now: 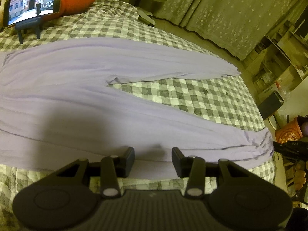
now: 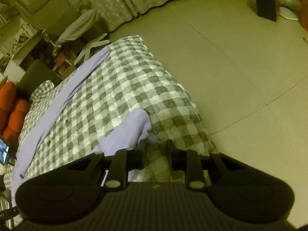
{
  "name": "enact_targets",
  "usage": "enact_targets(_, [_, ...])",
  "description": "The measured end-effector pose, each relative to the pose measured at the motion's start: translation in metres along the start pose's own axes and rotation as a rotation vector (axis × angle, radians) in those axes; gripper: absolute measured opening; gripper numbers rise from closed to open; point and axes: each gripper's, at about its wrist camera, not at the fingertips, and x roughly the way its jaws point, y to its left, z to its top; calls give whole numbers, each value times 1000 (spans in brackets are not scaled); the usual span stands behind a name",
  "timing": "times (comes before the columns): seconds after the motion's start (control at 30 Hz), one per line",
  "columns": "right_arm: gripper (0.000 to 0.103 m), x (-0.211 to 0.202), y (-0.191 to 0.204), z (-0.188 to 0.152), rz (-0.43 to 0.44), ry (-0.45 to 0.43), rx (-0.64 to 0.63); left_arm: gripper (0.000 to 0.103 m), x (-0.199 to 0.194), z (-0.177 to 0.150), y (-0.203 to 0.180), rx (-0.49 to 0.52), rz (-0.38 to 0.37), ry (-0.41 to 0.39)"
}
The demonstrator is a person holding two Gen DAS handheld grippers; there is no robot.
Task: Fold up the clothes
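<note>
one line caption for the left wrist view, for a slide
Open left gripper hovers at the near edge of lilac trousers spread flat on a grey-and-white checked quilt.

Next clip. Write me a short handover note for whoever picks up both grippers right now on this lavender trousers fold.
Left gripper: open, empty, over the near leg of the trousers.
Right gripper: open, empty, at the bed's corner beside that leg's end.
Things: the trousers lie flat on the checked bedspread, legs spread apart in a V. A phone on a stand sits at the far edge of the bed.
Done: spread out; no fold visible.
Left: probably bring one leg onto the other, then fold along the length.
</note>
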Motion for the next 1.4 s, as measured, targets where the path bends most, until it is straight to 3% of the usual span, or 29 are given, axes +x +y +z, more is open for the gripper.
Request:
enact_targets(0.03, [0, -1, 0, -2, -5, -7, -3, 44, 0, 0, 0, -1, -1, -1])
enact_targets(0.23, [1, -15, -10, -10, -2, -61, 72, 44, -6, 0, 2, -10, -15, -11])
enact_targets(0.27, [11, -15, -12, -10, 6, -58, 94, 44, -6, 0, 2, -9, -19, -13])
enact_targets(0.33, [15, -11, -13, -9, 19, -30, 128, 44, -7, 0, 0, -5, -24, -14])
enact_targets(0.4, [27, -8, -10, -6, 11, -24, 130, 44, -7, 0, 0, -1, -26, -14])
enact_targets(0.57, [29, 0, -4, 1, -7, -8, 135, 44, -7, 0, 2, -10, -18, -15])
enact_targets(0.63, [22, 1, 3, 1, -37, -14, 95, 44, -8, 0, 3, -13, -19, -16])
enact_targets(0.67, [1, 1, 7, 0, -53, -20, 71, 44, -8, 0, 3, -14, -19, -16])
enact_targets(0.93, [1, -41, -1, -17, -134, -181, 60, 44, -7, 1, 7, -19, -16, -13])
enact_targets(1.1, [1, -56, -18, -30, -170, -191, 80, 44, -6, 1, 8, -22, -17, -11])
enact_targets(1.27, [1, -49, -20, -35, -178, -124, 31, 44, -6, 1, 8, -24, -14, -10])
enact_targets(1.4, [1, -64, -27, -37, -159, -172, 69, 44, -8, 0, 12, -36, -13, -13])
